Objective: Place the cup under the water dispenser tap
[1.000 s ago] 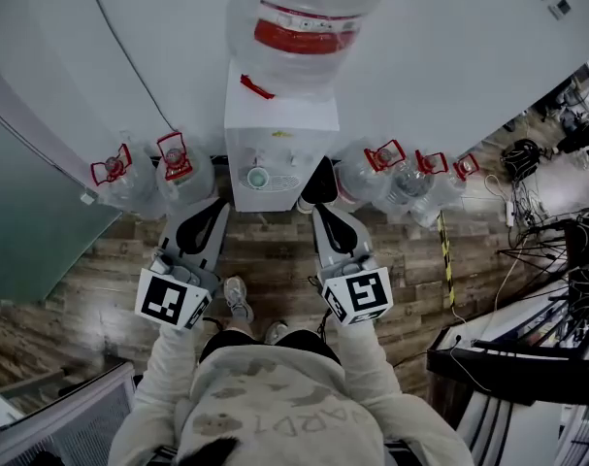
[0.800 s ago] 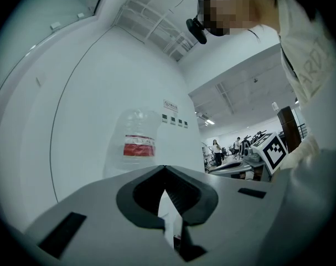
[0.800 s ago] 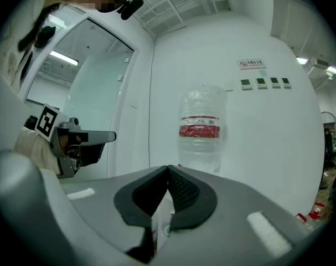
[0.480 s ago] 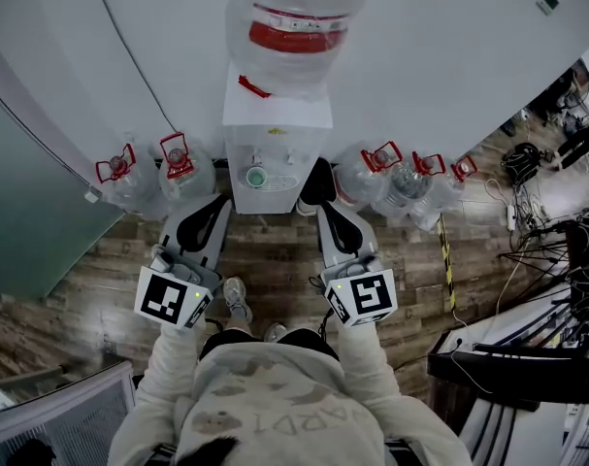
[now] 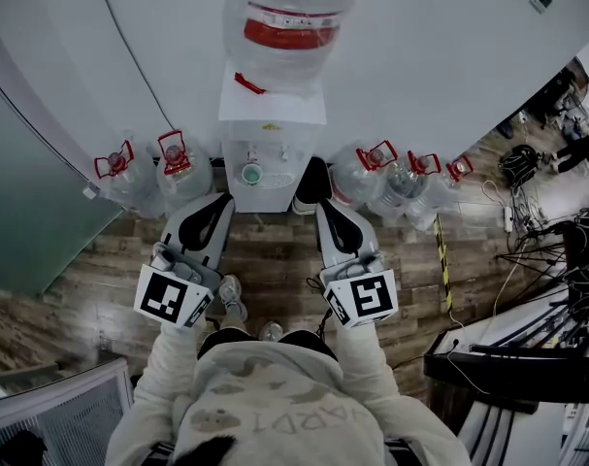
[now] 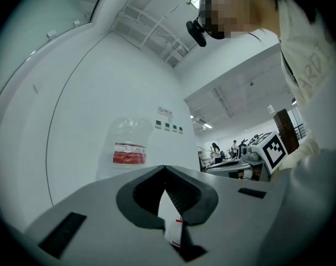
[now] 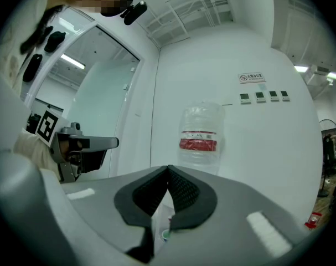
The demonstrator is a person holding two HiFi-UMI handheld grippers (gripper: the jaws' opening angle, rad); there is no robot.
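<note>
Cup (image 5: pixel 251 174): already on the dispenser's ledge, neither tongs on it.

- Floor (image 5: pixel 275 260): wood planks. The person stands on it facing a white wall, with a cluttered work area off to the right.
- Water dispenser (image 5: pixel 272 144): white cabinet against the wall, straight ahead of the person. The big bottle (image 5: pixel 292 27) is inverted on top and has a red label band.
- Spare bottles: a pair on the floor left of the cabinet (image 5: pixel 182 173) and a cluster on the right (image 5: pixel 391 178), all with red handles.
- Left tongs (image 5: pixel 221 205): held low in front of the body, aimed at the cabinet's left edge but short of it. In the left gripper view (image 6: pixel 165 173) the pads meet at the tip, clenched on nothing.
- Right tongs (image 5: pixel 325 212): mirror position, near the cabinet's right edge. In the right gripper view (image 7: pixel 168 173) they are likewise clenched and empty. A green speck low in the gap is likely the cup, further off.
- Cup detail: small with a greenish rim, upright in the recess below the taps, toward the left side. Too small to tell whether it is dead centre under a spout.

Step, as I judge it: placement looks done and both tongs are clear of the cup. The next move calls for little, at most a check of the cup's line under the tap. If it is off, one pair of tongs should nudge it gently so it doesn't tip.
</note>
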